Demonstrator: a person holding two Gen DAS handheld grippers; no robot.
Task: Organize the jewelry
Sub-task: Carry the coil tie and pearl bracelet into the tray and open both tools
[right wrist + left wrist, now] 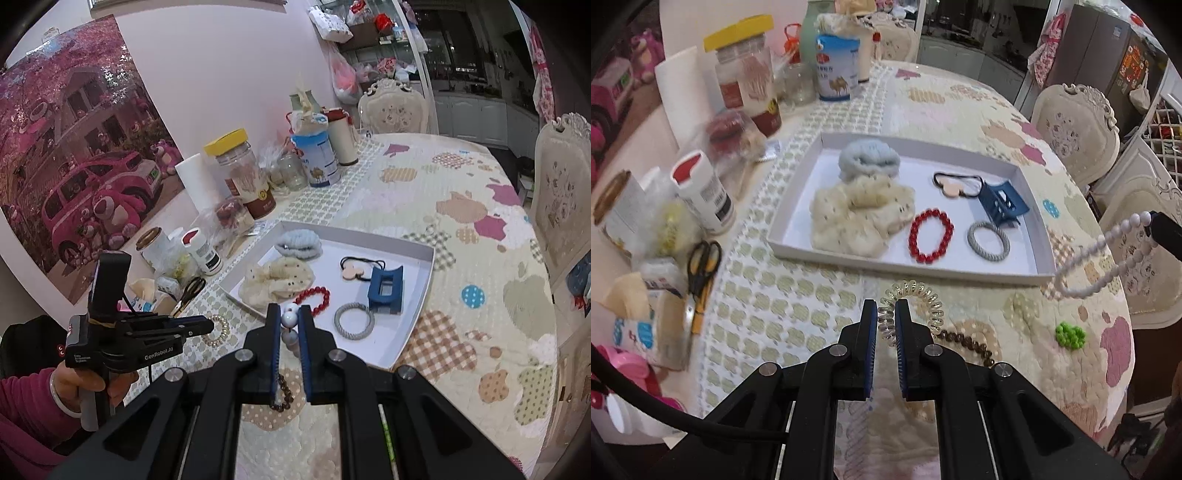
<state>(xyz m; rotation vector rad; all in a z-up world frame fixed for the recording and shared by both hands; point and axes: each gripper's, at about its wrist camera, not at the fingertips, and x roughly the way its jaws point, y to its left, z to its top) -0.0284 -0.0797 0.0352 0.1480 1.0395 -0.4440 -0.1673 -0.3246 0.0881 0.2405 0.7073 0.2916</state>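
Left wrist view: the left gripper (886,314) has its fingers nearly closed on the clear spiral hair tie (911,308), just short of the white tray (1027,177). The right gripper (289,320) pinches the white bead bracelet (1100,254), which dangles near the tray's corner. Risk: the hanging loop may snag the tray rim, or a bead may slip free.

Both wrist views look forward, low over table, sharing white tray (1027,177) (430,254).

two scrunchies (862,201), one tray (1027,177), one scissors (701,269)
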